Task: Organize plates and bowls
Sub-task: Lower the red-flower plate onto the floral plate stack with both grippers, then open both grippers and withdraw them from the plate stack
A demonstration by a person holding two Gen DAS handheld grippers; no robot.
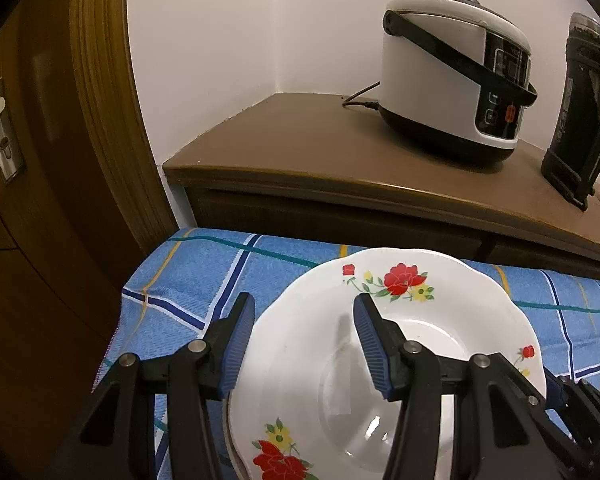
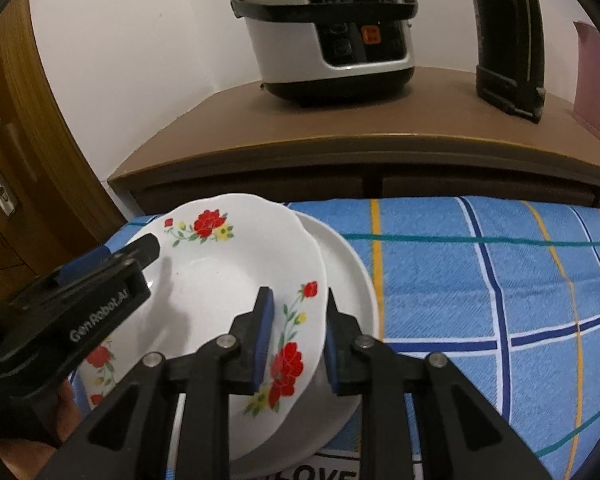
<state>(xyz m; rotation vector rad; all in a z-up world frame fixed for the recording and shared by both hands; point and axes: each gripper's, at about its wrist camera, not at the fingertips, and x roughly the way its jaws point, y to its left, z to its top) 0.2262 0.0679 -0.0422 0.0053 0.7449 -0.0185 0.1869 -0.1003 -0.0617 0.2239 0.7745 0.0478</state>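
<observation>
Straddling opposite rims of the floral plate [image 2: 228, 288], left gripper [image 1: 304, 344] at 9 o'clock and right gripper [image 2: 298, 336] at 3 o'clock have fingers released. It rests atop a plain white plate [image 2: 352, 280] on the checked cloth [image 2: 480, 280]. Stacking appears done; no bowls visible.

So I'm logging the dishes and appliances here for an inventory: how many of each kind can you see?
Flowered plates: 1
Plain white plates: 1, under the flowered one
Rice cookers: 1
Black kettles: 1
Total: 4
</observation>
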